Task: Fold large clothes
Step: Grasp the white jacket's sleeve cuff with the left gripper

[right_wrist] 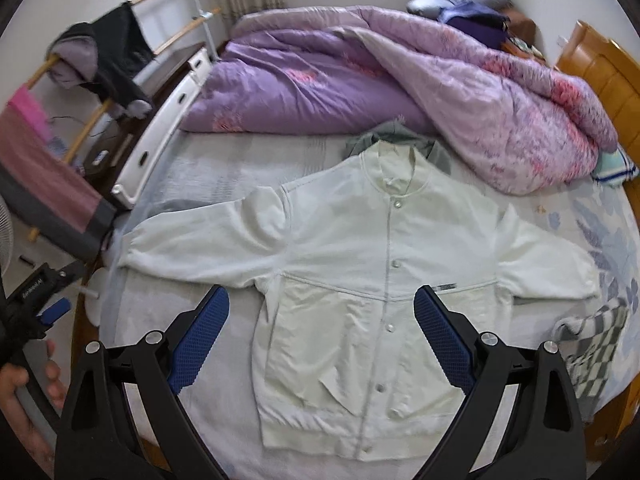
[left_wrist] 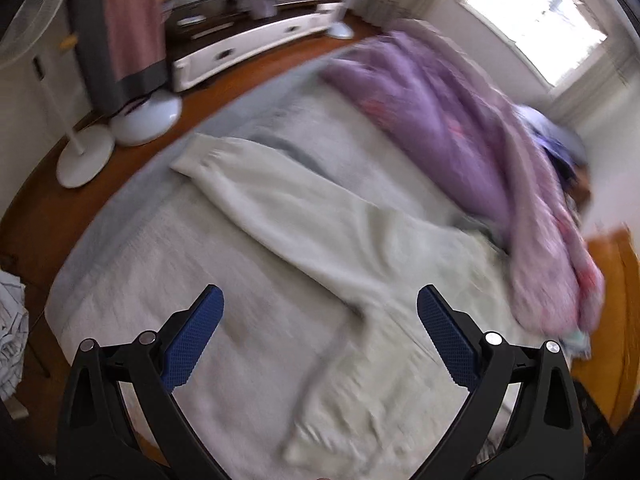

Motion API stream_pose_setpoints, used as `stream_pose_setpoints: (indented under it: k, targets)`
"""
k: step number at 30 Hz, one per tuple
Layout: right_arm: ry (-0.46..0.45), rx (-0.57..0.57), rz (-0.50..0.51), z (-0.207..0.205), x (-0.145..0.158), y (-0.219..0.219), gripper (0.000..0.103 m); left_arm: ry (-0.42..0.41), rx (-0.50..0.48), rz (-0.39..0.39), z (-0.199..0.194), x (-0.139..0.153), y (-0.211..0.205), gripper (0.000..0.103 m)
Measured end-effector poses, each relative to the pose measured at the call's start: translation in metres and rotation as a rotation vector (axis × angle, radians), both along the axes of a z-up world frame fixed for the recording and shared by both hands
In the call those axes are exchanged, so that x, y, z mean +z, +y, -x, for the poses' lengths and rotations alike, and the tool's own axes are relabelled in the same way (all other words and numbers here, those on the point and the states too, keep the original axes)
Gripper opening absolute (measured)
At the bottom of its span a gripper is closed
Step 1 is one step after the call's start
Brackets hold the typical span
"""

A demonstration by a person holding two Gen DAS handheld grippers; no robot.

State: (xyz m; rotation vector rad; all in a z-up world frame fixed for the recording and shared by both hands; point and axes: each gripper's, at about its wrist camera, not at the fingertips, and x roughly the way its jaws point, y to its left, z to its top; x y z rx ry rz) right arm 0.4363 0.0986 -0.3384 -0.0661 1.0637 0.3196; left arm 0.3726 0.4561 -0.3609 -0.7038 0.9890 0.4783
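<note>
Plainly, stage: nothing is folded yet; the jacket (right_wrist: 360, 280) lies spread for its first fold.
Jacket: pale and snap-fronted, flat and face up on the bed (right_wrist: 208, 184), both sleeves stretched out sideways, hem toward the cameras, collar toward the purple quilt (right_wrist: 360, 80). I judge it is laid open like this so each sleeve can be turned inward over the body.
Quilt: bunched at the far side, which leaves bare sheet for the work.
Left hand-held gripper (left_wrist: 320, 312): jaws spread wide, gripping nothing, above the left sleeve (left_wrist: 300, 216); the view is blurred.
Right hand-held gripper (right_wrist: 322, 312): jaws equally wide, empty, poised over the jacket's lower front.
Likely next: take a cuff or shoulder.
</note>
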Motion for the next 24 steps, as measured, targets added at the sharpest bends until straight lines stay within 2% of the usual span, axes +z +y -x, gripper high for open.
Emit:
stream_pose_setpoints:
  k: [2,7,9,11,13,14,15,18,20,21,22,23,24]
  targets:
    - [0.026,-0.023,0.003,-0.017,-0.027,0.022,0.090,0.034,0.063,0.015,-0.009,-0.037,0.055,0.097]
    - [0.069,-0.047,0.004,-0.048,-0.088,0.061,0.090,0.055,0.192,0.057,-0.023,-0.113,0.148,0.097]
    - [0.107,-0.048,0.008,-0.058,-0.113,0.072,0.090,0.063,0.231,0.071,-0.030,-0.143,0.178,0.097]
    - [0.133,-0.056,-0.002,-0.067,-0.136,0.080,0.090,0.065,0.249,0.058,-0.036,-0.163,0.195,0.097]
    - [0.163,-0.053,-0.009,-0.076,-0.161,0.088,0.090,0.082,0.268,0.076,-0.042,-0.191,0.210,0.095]
    - [0.169,-0.052,-0.016,-0.079,-0.169,0.091,0.090,0.095,0.275,0.087,-0.043,-0.203,0.215,0.086]
    - [0.174,-0.049,-0.017,-0.084,-0.178,0.095,0.090,0.108,0.274,0.097,-0.046,-0.215,0.220,0.073]
    - [0.190,-0.037,-0.035,-0.095,-0.201,0.102,0.090,0.116,0.297,0.139,-0.046,-0.243,0.228,0.069]
    - [0.201,-0.031,-0.045,-0.105,-0.215,0.105,0.087,0.094,0.316,0.137,-0.045,-0.248,0.232,0.052]
    - [0.210,-0.027,-0.055,-0.109,-0.222,0.106,0.082,0.078,0.312,0.136,-0.045,-0.249,0.234,0.033]
    - [0.224,-0.020,-0.070,-0.114,-0.230,0.108,0.070,0.047,0.285,0.143,-0.048,-0.248,0.234,0.022]
    - [0.238,-0.014,-0.081,-0.117,-0.236,0.110,0.060,0.045,0.277,0.133,-0.049,-0.245,0.232,0.019]
    - [0.258,-0.011,-0.091,-0.121,-0.244,0.111,0.042,0.046,0.273,0.110,-0.051,-0.240,0.228,0.016]
